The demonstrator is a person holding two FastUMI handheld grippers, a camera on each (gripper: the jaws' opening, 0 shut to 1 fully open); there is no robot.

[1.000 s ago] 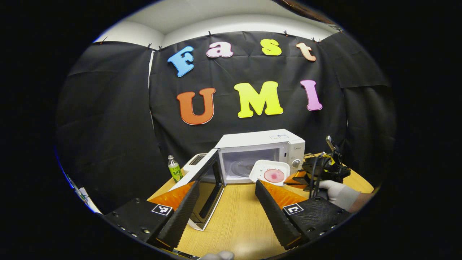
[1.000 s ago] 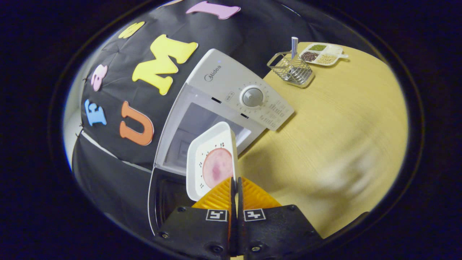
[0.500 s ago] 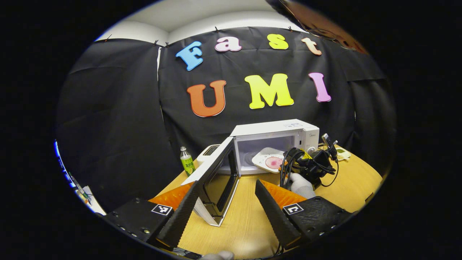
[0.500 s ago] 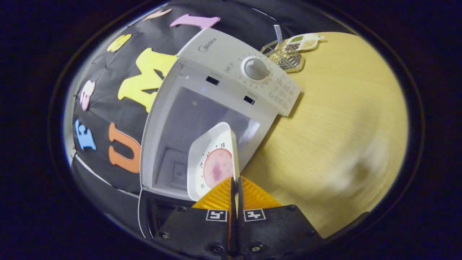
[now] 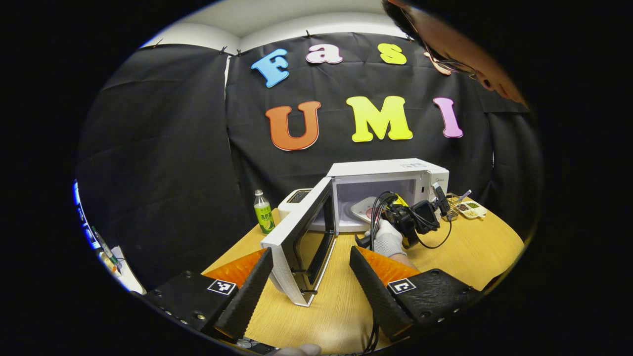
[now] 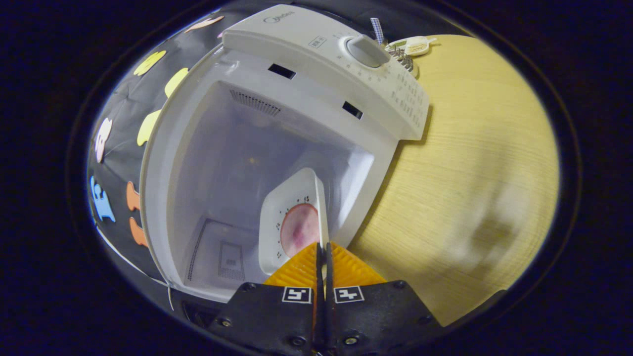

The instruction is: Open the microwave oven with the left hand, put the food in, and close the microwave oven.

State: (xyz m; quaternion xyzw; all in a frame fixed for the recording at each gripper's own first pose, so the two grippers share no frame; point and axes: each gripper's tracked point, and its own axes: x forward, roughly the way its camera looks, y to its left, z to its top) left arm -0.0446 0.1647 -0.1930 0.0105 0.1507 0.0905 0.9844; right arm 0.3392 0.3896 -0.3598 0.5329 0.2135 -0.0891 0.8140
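One microwave stands on the wooden table, with its door swung wide open toward the left gripper's side and its cavity exposed. One white square plate carries one round pink slice of food. The right gripper pinches the near rim of the plate, with both fingers closed flat against each other on the rim. In the right gripper view, the plate is tilted on edge and lies within the mouth of the microwave cavity, above the cavity floor; whether it touches the floor cannot be told. In the left gripper view, the right gripper and the gloved hand holding it sit directly in front of the cavity and cover most of the plate. The left gripper hangs above the table near the free edge of the open door, its two fingers spread wide apart with nothing between them. One green bottle stands left of the microwave, beside one white appliance whose type cannot be told. To the right of the microwave are one wire basket and one divided tray of grains, close together. One control knob sits on the microwave's front panel.
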